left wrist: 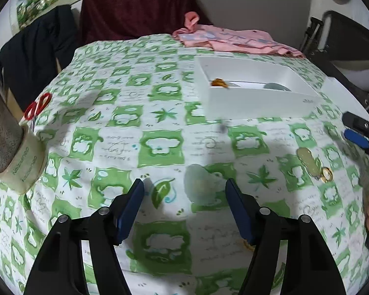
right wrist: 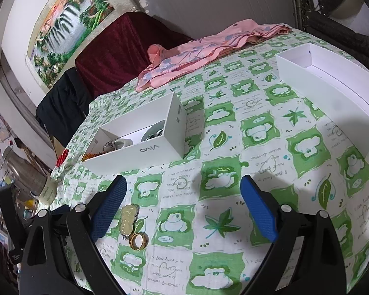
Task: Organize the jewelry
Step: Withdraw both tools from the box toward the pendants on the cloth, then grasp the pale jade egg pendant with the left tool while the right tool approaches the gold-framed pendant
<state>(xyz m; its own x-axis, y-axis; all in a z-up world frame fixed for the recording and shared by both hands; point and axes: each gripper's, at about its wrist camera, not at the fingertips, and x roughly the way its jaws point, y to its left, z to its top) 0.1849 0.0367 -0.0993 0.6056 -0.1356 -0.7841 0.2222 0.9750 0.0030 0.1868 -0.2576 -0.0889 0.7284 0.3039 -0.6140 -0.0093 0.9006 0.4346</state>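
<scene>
Covering the table, a green-and-white printed cloth holds a white cardboard box of tangled jewelry. Just beside the right gripper, a glossy pale pendant touches a gold ring. Both it and the left gripper gape empty.

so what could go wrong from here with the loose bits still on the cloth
1. The gold ring touches the pale pendant; closing on one could drag or flick the other.
2. The pale green bangle between the open left gripper fingers blends into the patterned tablecloth, so a grasp may miss it.
3. The white box already holds several pieces, so a dropped piece may tangle with them.
</scene>
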